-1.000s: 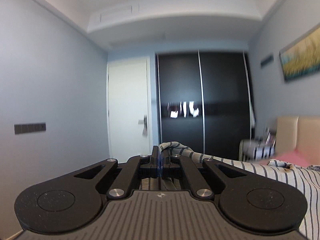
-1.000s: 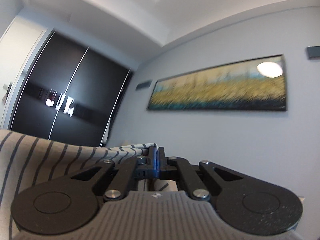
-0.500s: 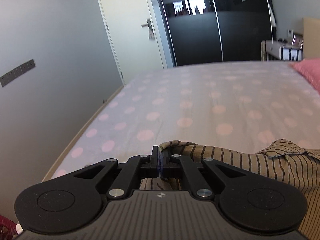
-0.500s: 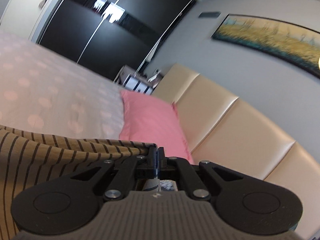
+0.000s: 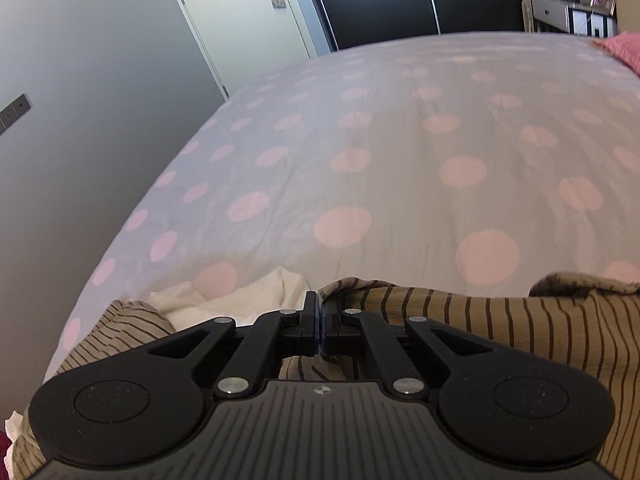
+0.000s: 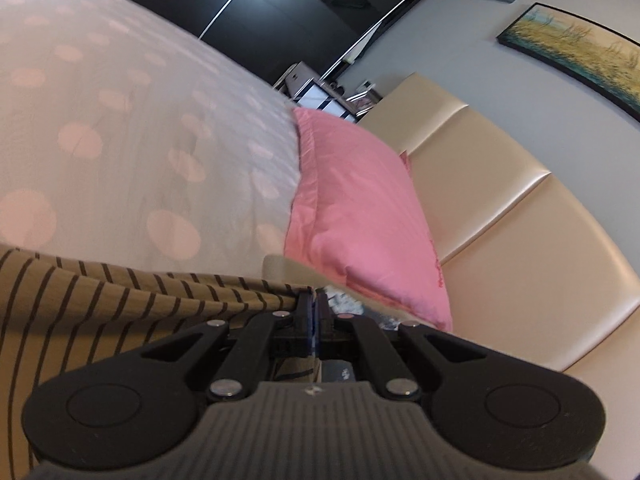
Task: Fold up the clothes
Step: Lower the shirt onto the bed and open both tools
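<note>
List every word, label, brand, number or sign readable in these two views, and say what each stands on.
No readable text in either view.
Left tongs: only a small compass-like emblem on the body, no letters.
Right tongs: a similar mark, blurred.
Striped garment: no tag or print visible.
Painting: no legible signature.
Patterned item by the pink pillow: too blurred to read.

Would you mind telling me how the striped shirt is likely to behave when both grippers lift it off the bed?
The striped shirt looks thin and creased, so it will probably sag between the left gripper and right gripper. It seems light. Both are shut on edges only, so a sharp tug might pull it free.
</note>
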Tool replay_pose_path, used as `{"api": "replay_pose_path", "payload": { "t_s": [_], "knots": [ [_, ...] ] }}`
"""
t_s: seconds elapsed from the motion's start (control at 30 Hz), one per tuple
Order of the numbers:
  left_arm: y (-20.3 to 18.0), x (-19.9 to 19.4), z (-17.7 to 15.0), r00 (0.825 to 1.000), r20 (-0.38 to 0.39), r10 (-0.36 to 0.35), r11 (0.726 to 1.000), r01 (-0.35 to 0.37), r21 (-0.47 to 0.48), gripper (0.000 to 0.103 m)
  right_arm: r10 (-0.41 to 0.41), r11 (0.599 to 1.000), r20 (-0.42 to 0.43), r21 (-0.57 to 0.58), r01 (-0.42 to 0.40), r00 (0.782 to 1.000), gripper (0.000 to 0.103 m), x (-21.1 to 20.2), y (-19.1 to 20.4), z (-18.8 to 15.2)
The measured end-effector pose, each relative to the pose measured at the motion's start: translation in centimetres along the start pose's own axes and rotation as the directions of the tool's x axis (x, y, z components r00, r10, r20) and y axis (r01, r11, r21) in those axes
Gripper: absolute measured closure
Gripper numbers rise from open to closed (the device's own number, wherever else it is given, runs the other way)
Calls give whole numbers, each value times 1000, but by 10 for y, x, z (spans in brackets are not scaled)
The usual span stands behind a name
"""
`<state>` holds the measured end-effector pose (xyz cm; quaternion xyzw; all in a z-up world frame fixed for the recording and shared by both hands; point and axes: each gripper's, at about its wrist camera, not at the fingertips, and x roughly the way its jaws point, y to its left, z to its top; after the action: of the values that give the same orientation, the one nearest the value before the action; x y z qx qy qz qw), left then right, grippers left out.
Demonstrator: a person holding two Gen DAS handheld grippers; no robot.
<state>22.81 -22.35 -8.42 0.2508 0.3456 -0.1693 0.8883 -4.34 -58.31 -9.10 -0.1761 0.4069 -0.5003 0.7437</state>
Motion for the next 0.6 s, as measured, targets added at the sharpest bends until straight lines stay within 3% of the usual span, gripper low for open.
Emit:
{"api": "replay_pose_path", "payload": {
  "t_s": [0.27,0.37,0.43,0.6],
  "knots": [
    [-5,26,-11,993,-107,-49,999,49,-8,100,90,996,-103,3,-90,991,98,21,16,-17],
    [1,19,-7,994,-97,-46,999,43,-28,91,111,994,-102,-3,-111,989,93,17,10,-17],
    [1,14,0,994,-90,-61,998,58,-31,87,127,992,-91,2,-127,988,80,10,1,-15],
    [-17,1,22,986,-66,-156,988,155,-24,84,212,973,-45,108,-206,976,76,-14,-28,1]
  ]
}}
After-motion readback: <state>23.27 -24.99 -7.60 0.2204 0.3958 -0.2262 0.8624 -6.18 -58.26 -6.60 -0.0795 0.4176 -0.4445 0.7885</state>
